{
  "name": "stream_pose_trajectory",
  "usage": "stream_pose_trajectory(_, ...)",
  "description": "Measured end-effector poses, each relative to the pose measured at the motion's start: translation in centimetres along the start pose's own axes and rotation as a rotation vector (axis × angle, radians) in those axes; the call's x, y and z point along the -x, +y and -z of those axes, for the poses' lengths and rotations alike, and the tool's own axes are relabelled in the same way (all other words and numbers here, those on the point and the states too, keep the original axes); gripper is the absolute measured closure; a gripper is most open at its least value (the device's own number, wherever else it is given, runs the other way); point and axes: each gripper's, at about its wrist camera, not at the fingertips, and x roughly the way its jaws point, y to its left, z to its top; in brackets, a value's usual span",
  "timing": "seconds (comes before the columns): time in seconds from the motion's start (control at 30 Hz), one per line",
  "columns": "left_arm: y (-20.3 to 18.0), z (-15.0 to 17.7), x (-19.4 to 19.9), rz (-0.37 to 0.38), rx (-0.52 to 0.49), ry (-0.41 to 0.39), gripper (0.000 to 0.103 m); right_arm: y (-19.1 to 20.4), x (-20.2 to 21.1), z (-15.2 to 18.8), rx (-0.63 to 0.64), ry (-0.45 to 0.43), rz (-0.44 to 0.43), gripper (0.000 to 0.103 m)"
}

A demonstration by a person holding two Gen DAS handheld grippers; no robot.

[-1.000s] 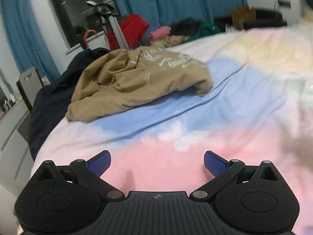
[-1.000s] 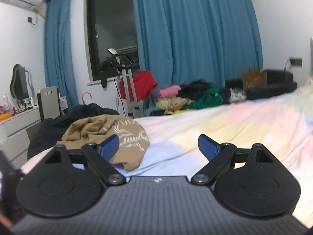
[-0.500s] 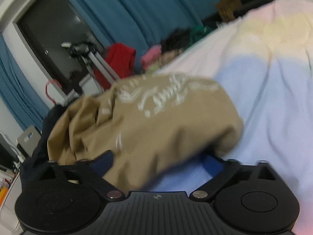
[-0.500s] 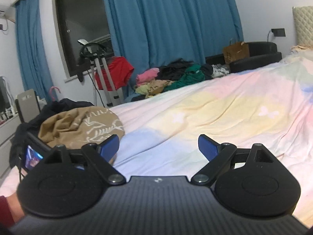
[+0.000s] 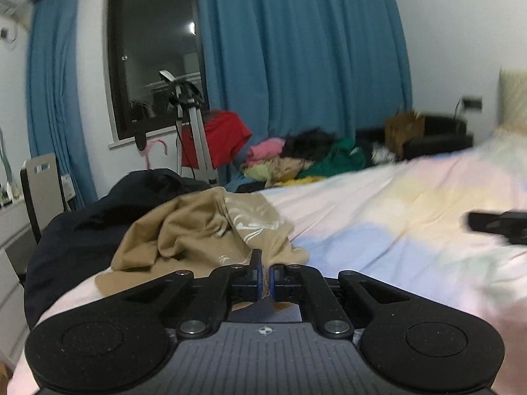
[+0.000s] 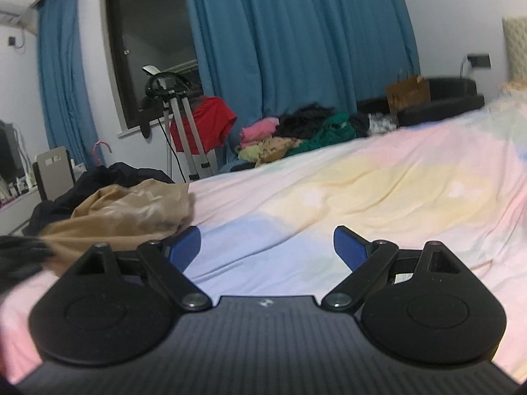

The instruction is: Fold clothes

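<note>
A crumpled tan garment with a white print lies on the pastel bedsheet at the bed's left side. My left gripper is shut on the garment's near edge. The garment also shows in the right wrist view, left of centre, with one edge stretched toward the blurred left gripper. My right gripper is open and empty, low over the sheet, to the right of the garment. Part of the right gripper shows in the left wrist view at the right edge.
A dark garment lies behind the tan one at the bed's left edge. Beyond the bed are a pile of clothes, a tripod with a red garment, a chair, blue curtains and a window.
My left gripper moved up to the tan garment and shut on its near edge, then pulled back. My right gripper stayed open and shifted a little over the sheet.
</note>
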Motion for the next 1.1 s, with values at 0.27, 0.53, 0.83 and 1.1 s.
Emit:
stream_pose_trajectory(0.27, 0.7, -3.4, 15.7, 0.228, 0.058, -0.248, 0.100, 2.5, 4.0, -0.4, 0.081, -0.041, -0.005, 0.014)
stream_pose_trajectory(0.53, 6.3, -4.3, 15.0, 0.148, 0.225, -0.246, 0.099, 5.2, 7.0, 0.7, 0.142, -0.014, -0.156, 0.014)
stream_pose_trajectory(0.83, 12.6, 1.4, 6.1, 0.045, 0.401, 0.108, 0.096, 10.6, 6.4, 4.1, 0.250, 0.154, -0.434, 0.033)
stream_pose_trajectory(1.1, 14.3, 3.2, 2.6, 0.091, 0.449, 0.170, 0.089, 14.5, 2.8, 7.3, 0.286, 0.356, -0.569, 0.052)
